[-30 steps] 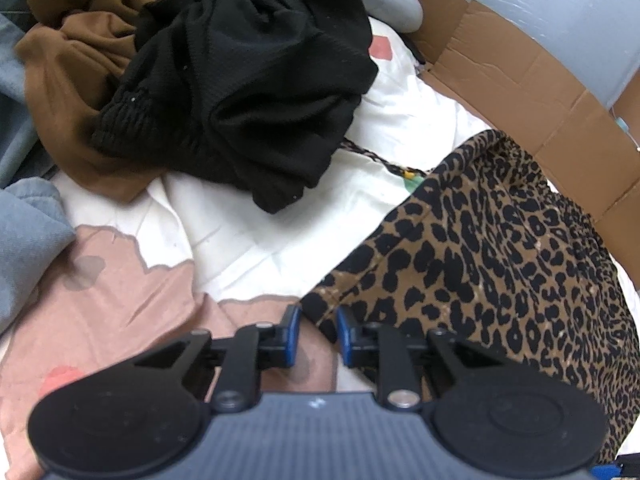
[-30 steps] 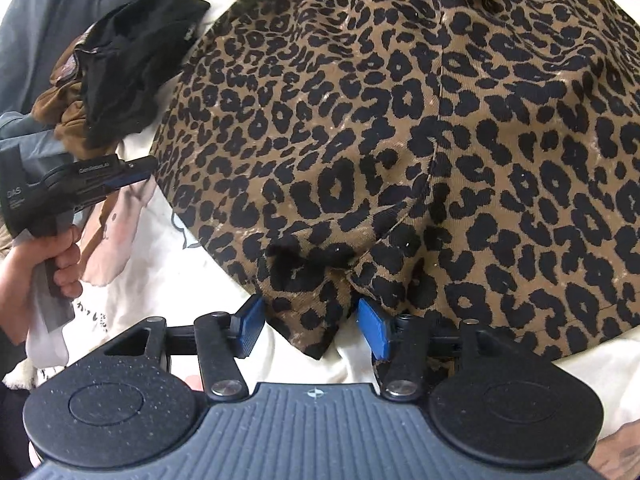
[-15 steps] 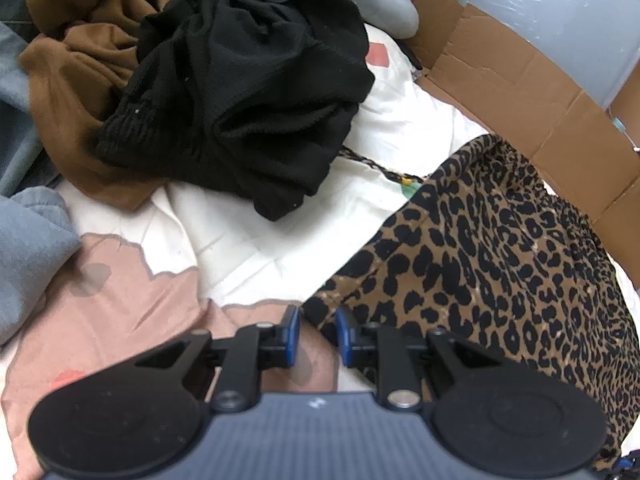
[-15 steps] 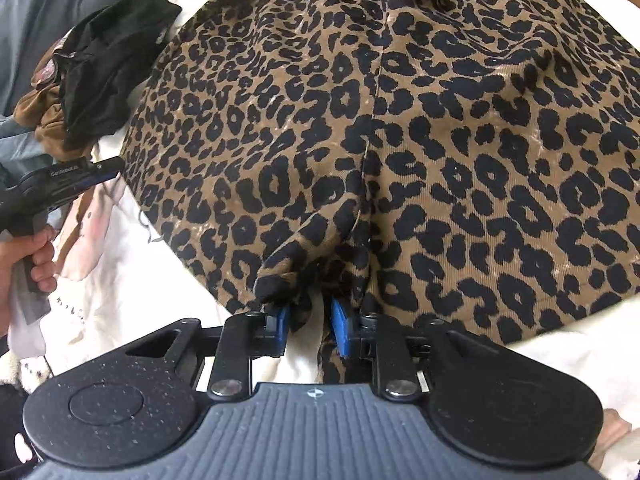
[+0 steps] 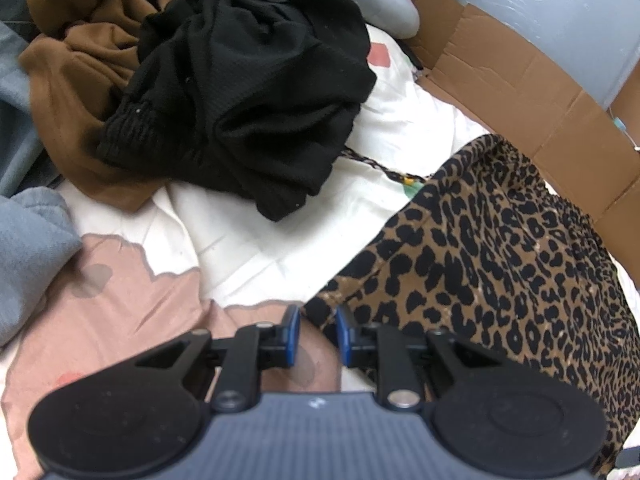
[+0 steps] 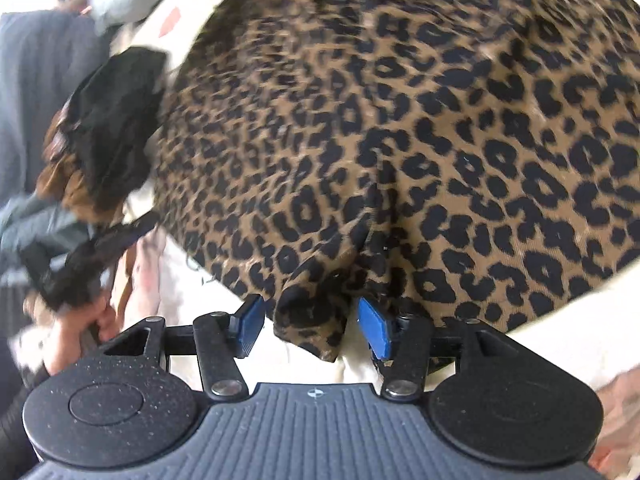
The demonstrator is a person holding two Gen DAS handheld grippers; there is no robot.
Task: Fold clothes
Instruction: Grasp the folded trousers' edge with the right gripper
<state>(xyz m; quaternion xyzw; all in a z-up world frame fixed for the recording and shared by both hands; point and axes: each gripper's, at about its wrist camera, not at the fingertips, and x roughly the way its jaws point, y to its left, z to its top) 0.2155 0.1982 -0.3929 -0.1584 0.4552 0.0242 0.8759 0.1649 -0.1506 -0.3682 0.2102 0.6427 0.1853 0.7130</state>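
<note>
Nearby, black garment [image 5: 248, 92] heaped, right gripper [image 6: 310, 326] jaws opening around leopard garment [image 6: 400, 120] corner.

A strip of bare white bedspread [image 5: 256, 240] is lying open between the heap of black garment [image 5: 248, 92] and the leopard-print garment [image 5: 500, 264], giving passage. The black heap and the brown garment [image 5: 80, 64] are blocking the far left. A cardboard wall [image 5: 540, 104] is closing the right edge. A braided cord [image 5: 380, 166] is crossing the strip's far end.
</note>
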